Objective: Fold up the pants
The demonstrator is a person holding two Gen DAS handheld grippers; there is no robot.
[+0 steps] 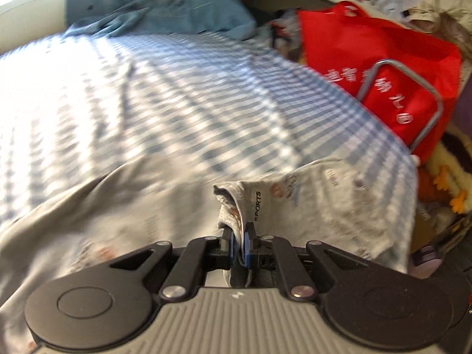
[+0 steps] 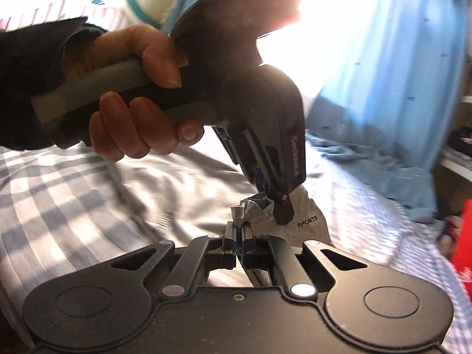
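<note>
Grey printed pants lie spread on a blue-and-white checked bed. My left gripper is shut on a bunched edge of the pants with a "SPORTS" label. In the right wrist view my right gripper is shut on a pinch of the same grey pants. The left gripper, held in a hand, grips the fabric just beyond it. Both grippers hold the cloth close together, lifted a little off the bed.
A red bag with a metal handle stands at the bed's right edge among clutter. A blue garment lies at the far end. Blue curtains hang by a bright window.
</note>
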